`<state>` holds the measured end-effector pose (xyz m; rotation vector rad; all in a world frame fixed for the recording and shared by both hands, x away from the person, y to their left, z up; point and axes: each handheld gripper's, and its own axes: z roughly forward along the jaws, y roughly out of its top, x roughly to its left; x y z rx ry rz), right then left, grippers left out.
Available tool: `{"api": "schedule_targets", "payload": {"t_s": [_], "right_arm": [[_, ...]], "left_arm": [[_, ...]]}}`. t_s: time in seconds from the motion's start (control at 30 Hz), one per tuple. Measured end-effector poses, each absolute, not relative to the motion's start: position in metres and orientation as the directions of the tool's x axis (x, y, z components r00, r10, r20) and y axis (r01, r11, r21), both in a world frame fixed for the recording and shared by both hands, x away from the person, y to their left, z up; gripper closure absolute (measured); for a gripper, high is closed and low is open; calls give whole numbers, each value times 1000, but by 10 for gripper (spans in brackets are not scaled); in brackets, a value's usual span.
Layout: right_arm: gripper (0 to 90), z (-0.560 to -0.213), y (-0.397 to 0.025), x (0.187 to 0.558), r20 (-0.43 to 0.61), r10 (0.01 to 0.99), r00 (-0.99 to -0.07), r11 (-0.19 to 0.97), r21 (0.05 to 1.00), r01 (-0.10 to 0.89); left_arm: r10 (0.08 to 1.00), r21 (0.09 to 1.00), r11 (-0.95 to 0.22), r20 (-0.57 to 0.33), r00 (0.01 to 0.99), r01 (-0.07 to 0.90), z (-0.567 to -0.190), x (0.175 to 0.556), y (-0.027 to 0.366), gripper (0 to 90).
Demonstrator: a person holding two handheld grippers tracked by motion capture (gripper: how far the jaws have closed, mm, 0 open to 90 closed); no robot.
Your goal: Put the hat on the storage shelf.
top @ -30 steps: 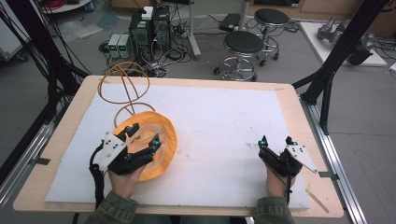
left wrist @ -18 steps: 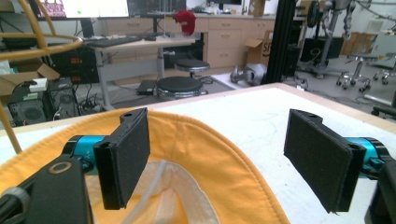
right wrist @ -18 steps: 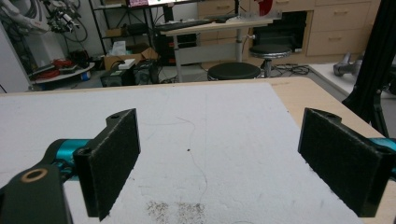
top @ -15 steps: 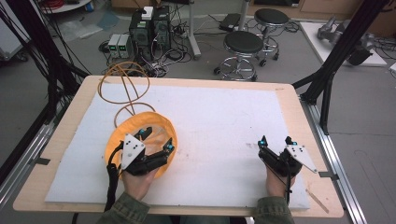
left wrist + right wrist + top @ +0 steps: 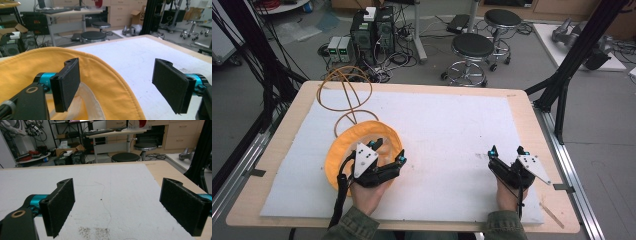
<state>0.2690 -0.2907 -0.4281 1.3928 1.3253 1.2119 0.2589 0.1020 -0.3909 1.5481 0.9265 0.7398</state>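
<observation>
Both jaws of the left gripper (image 5: 389, 152) stand wide apart, clamped on nothing. One jaw sits over the yellow fabric hoop (image 5: 337, 150); the other sits past its edge, over the white mat (image 5: 452, 130). In the left gripper view, the hoop's stitched yellow rim (image 5: 117, 80) curves between the two black pads (image 5: 67, 82), with a pale lining showing low beside the left-hand pad. From the high view, the hoop lies flat on the mat, roughly round, mostly to the left of and beyond the left gripper. An orange cord (image 5: 344, 92) loops beyond the hoop's far edge, toward the table's back left corner.

Jaws of the right gripper (image 5: 507, 151) are also spread wide, holding nothing, with bare mat (image 5: 110, 195) between them. This gripper rests well apart from the hoop, near the wooden table edge (image 5: 537, 125).
</observation>
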Motion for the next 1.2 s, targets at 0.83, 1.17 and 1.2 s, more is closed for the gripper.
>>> {"api": "schedule_targets", "payload": {"t_s": [0.83, 1.17, 1.2], "right_arm": [[118, -428, -292, 269, 96, 995, -28, -90, 979, 181], [118, -428, -291, 269, 94, 995, -32, -87, 980, 177], [118, -428, -291, 269, 94, 995, -32, -87, 980, 177]], "left_arm": [[931, 910, -236, 111, 348, 341, -416, 279, 49, 223], [936, 894, -262, 143, 322, 365, -418, 280, 48, 255], [936, 893, -258, 137, 324, 368, -419, 281, 48, 261]]}}
